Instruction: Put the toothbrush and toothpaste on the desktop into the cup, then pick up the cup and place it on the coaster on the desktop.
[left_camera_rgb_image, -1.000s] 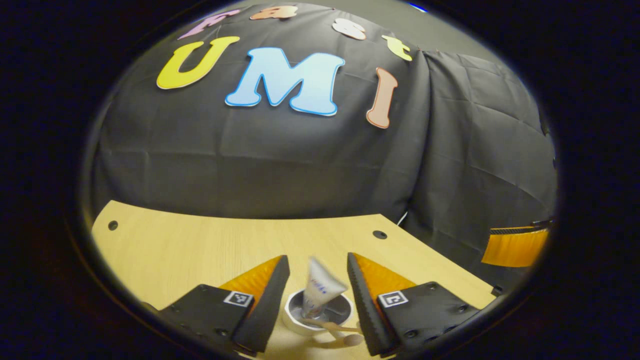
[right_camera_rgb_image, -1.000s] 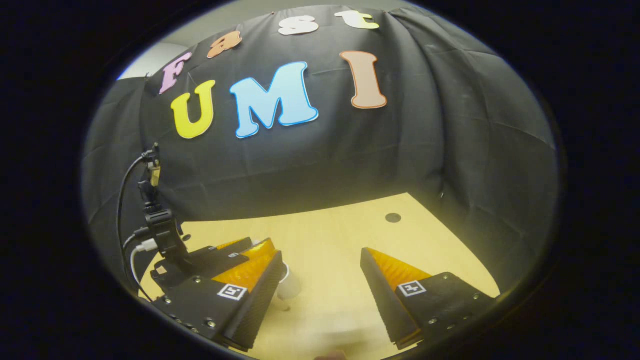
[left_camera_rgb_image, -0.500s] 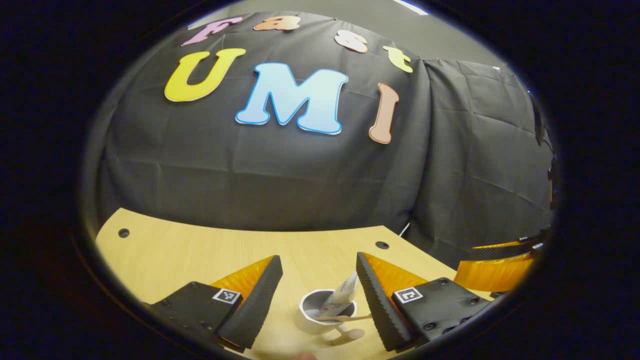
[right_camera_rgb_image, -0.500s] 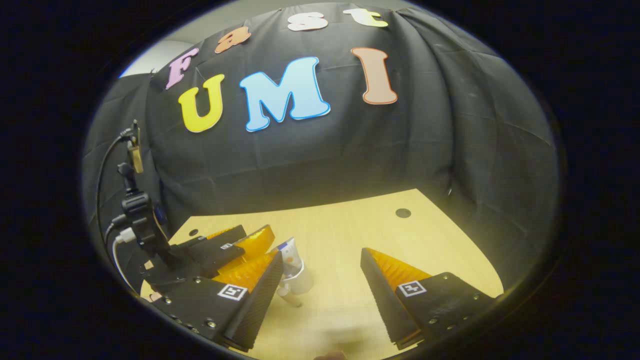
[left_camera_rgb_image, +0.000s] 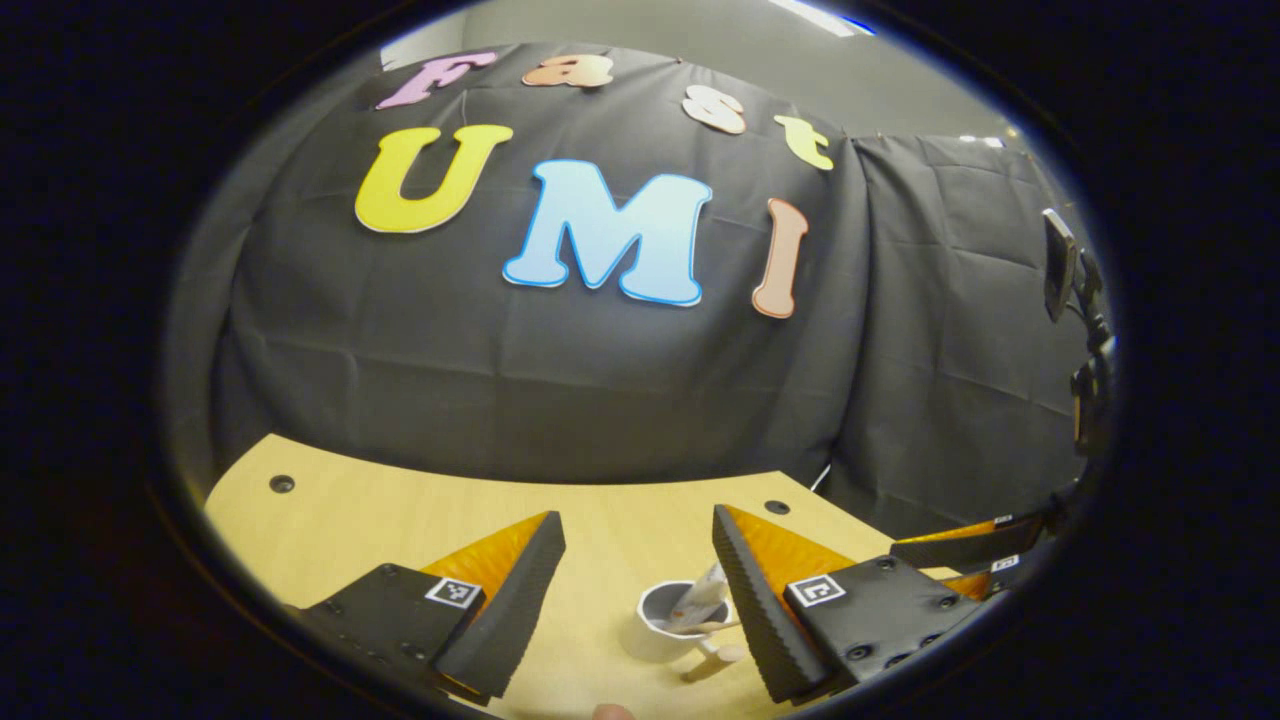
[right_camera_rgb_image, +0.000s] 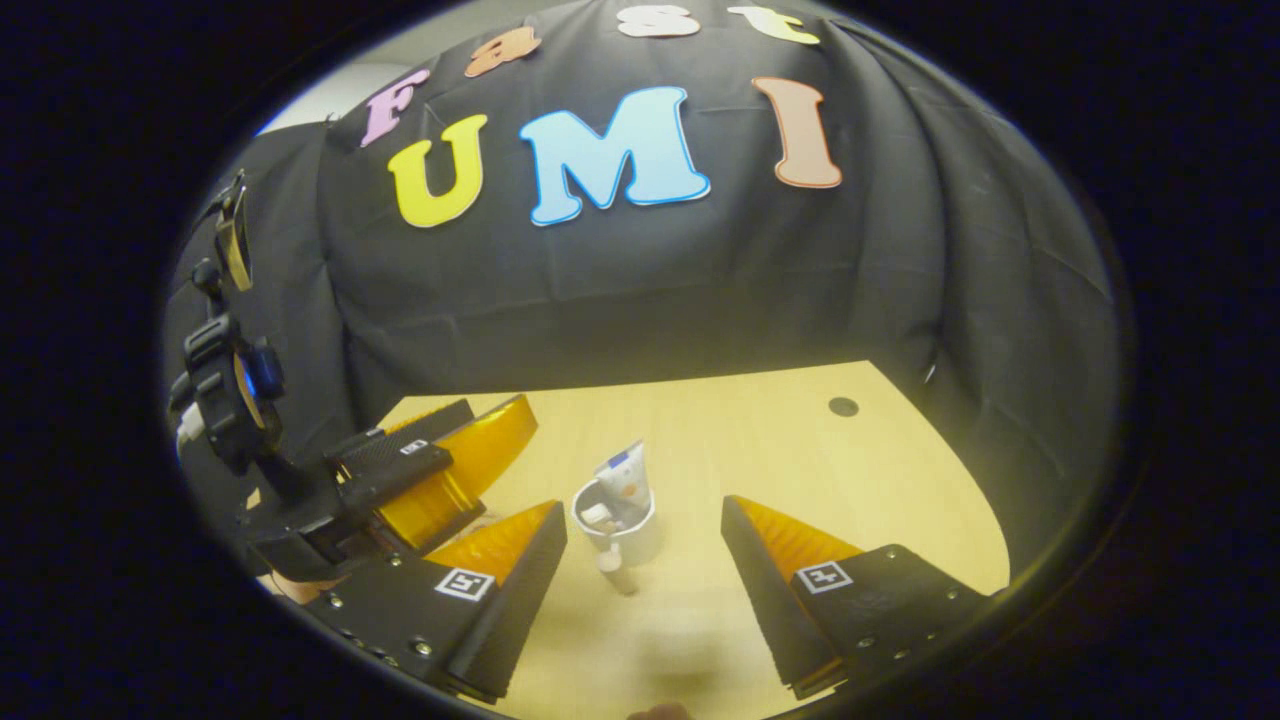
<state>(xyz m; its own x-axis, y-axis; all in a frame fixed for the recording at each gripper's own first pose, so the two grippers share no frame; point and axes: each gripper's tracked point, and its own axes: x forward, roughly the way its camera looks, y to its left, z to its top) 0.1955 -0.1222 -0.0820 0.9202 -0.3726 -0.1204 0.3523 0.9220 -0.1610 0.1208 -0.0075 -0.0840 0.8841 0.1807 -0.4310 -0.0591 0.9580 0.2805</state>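
- The table (right_camera_rgb_image: 780, 440) carries the cup (right_camera_rgb_image: 618, 520) near its middle, just ahead of my right tongs (right_camera_rgb_image: 640, 580), which stand wide and hold nothing.
- My left tongs (left_camera_rgb_image: 635, 590) are wide too, with the cup (left_camera_rgb_image: 665, 625) between them, nearer the right finger.
- I judge the cup top-heavy: the toothpaste (right_camera_rgb_image: 625, 475) leans out and the toothbrush (right_camera_rgb_image: 610, 555) pokes over the near rim, so a clumsy grip could tip it or knock the brush out.
- The coaster is nowhere I can point to, and the brush head is too blurred to read.
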